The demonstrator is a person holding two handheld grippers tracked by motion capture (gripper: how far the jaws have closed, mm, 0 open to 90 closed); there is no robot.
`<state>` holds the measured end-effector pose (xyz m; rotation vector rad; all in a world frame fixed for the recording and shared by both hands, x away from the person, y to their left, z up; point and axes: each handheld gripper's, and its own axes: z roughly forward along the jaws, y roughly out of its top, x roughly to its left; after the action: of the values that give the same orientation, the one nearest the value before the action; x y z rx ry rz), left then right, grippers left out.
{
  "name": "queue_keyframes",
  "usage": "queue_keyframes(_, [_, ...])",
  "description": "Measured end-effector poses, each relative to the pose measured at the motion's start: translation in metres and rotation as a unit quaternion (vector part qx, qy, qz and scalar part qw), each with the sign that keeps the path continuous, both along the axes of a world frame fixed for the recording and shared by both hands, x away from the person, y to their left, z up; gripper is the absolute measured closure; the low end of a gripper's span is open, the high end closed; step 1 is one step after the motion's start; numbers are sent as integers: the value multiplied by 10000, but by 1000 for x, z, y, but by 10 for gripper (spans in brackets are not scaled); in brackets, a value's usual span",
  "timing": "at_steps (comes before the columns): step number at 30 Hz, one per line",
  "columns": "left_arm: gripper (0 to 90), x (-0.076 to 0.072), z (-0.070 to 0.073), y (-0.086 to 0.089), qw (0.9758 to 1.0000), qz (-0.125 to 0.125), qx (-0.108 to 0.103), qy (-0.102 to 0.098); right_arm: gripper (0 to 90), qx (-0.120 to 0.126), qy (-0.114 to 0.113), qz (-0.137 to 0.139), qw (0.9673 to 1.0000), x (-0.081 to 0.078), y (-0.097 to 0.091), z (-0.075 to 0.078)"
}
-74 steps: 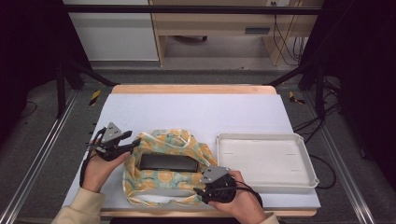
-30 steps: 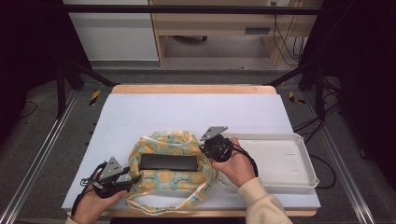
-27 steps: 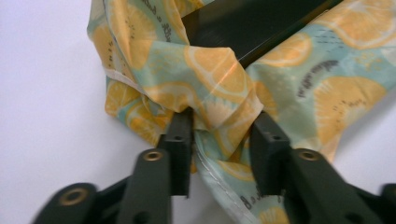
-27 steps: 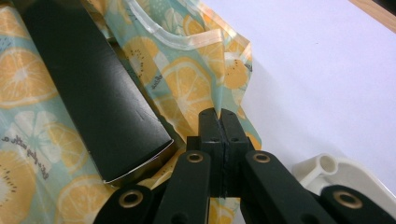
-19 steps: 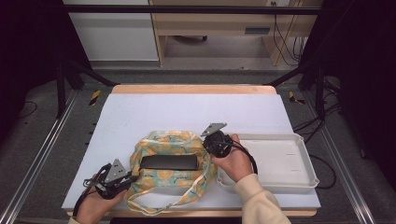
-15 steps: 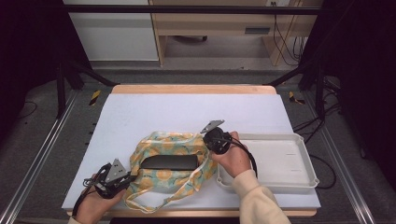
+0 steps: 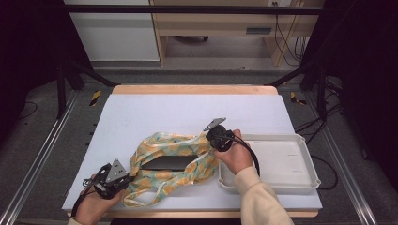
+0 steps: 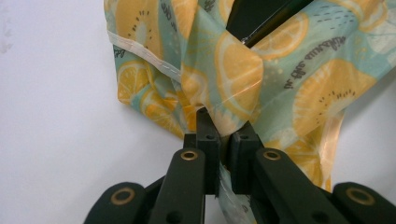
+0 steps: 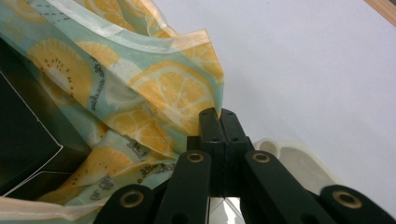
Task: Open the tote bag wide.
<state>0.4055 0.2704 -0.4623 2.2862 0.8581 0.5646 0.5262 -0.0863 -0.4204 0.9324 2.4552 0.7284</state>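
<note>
White-topped work table (image 7: 187, 110) with a wooden far edge, set on a grey floor before pale cabinets and trailing cables. Spread near the table's front centre, a fruit-print cloth (image 7: 176, 159) in teal and orange, patterned with citrus slices, partly wrapped around a flat black box (image 7: 166, 162) lying at its middle. Pinching the cloth's front-left corner, the left gripper (image 7: 123, 176), jaws just drawn nearly together on a fold of the fabric, seen up close in the left gripper view with the cloth (image 8: 243, 84) bunched between the black pads and the dark box edge (image 8: 261, 18) above. Clamped on the cloth's far-right corner, the right gripper (image 7: 212, 137), jaws fully pressed together on the hem, the fabric (image 9: 140, 93) lifted and draped from that corner, the box (image 9: 23, 140) dark at left. Just beside the cloth on the right, a shallow white tray (image 7: 300, 159), its rim (image 9: 299, 163) pale behind the right jaws. Sleeved forearms entering from the bottom edge.
</note>
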Motion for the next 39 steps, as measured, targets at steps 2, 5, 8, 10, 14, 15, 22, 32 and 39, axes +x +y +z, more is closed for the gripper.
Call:
queue_keyframes(2, [855, 0, 0, 0, 10000, 6, 7, 7, 900, -14, 17, -14, 10000, 1, 0, -1])
queue_keyframes(5, [858, 0, 0, 1, 10000, 13, 23, 23, 900, -5, 3, -30, 10000, 3, -1, -2])
queue_keyframes(8, [859, 0, 0, 2, 10000, 16, 41, 26, 900, -14, -18, -57, 10000, 3, -1, -2])
queue_keyframes(10, [860, 0, 0, 2, 10000, 20, 33, 36, 900, -6, -7, -69, 10000, 4, -2, -2])
queue_keyframes(14, [864, 0, 0, 3, 10000, 40, 34, 19, 900, -9, -12, -94, 10000, 6, -4, -3])
queue_keyframes(15, [865, 0, 0, 3, 10000, 40, 34, 19, 900, -9, -12, -94, 10000, 6, -4, -3])
queue_keyframes(22, [869, 1, 0, 5, 10000, 53, 60, 23, 900, -8, -8, -148, 9999, 6, -7, -3])
queue_keyframes(32, [871, 2, 0, 6, 9999, 78, 76, -5, 900, -9, -66, -166, 9998, 4, -10, -1])
queue_keyframes(39, [869, 2, -1, 7, 10000, 75, -5, 46, 900, 155, 50, -194, 9997, 3, -12, -7])
